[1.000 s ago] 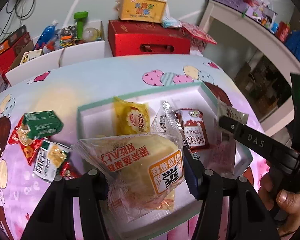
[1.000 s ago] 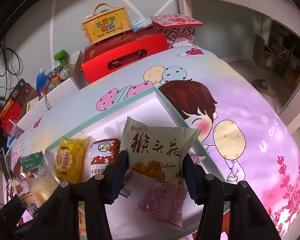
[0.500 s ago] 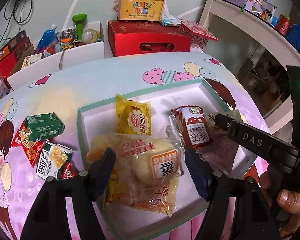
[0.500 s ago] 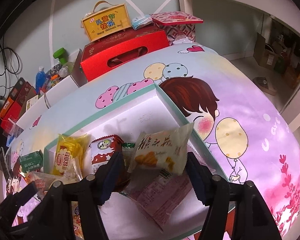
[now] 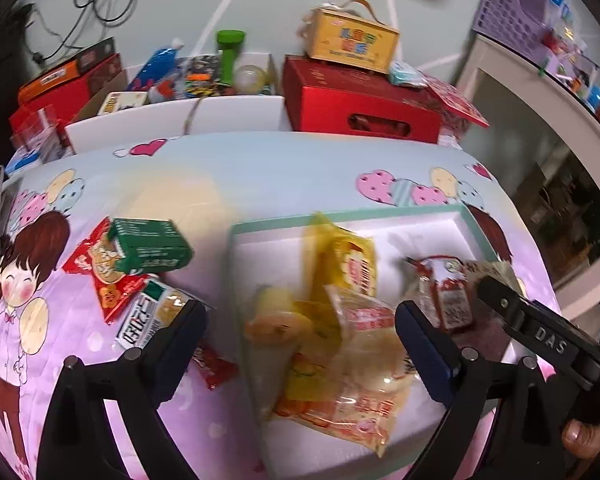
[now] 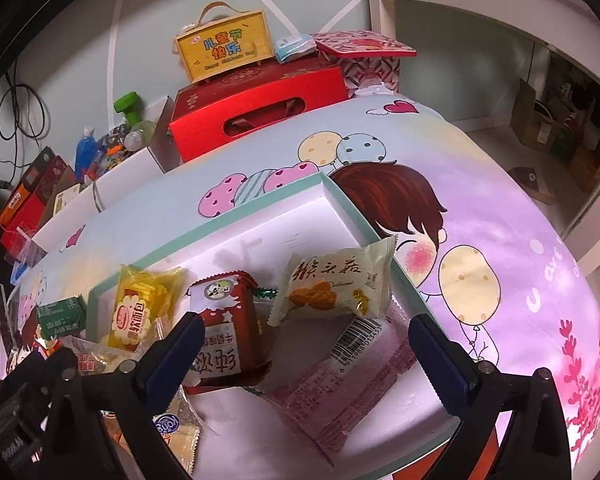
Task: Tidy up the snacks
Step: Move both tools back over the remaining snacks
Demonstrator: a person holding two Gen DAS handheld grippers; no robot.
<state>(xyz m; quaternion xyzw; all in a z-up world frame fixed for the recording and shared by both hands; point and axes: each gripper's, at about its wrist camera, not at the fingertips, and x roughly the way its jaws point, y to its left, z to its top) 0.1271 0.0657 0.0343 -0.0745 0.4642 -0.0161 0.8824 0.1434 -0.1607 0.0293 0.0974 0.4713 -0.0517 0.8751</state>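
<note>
A white tray with a mint-green rim [image 5: 428, 213] [image 6: 268, 204] lies on the cartoon tablecloth and holds several snack packs. My left gripper [image 5: 300, 322] is open above the clear-wrapped bread pack [image 5: 364, 364], which lies in the tray's near left part. A yellow pack [image 5: 352, 264] [image 6: 136, 312] and a dark red pack [image 5: 444, 296] [image 6: 228, 332] lie beside it. My right gripper [image 6: 304, 336] is open over the tray, with the cream pack with brown writing [image 6: 336, 284] lying free just beyond it on a pink wrapper [image 6: 340, 384]. Left of the tray sit a green pack [image 5: 152, 246], a red pack [image 5: 100, 276] and a white-green pack [image 5: 152, 316].
Behind the table stand a red carry box [image 5: 360, 104] [image 6: 260, 100] with a yellow gift box [image 5: 352, 40] [image 6: 224, 46] on top, and a white bin of bottles [image 5: 204, 76]. A white shelf unit [image 5: 540, 96] stands to the right. The right gripper's body [image 5: 540, 332] and a hand [image 5: 580, 436] show at right.
My left gripper opened and let the bread pack drop into the tray, then shifted left. My right gripper opened and released the cream pack, which now lies in the tray.
</note>
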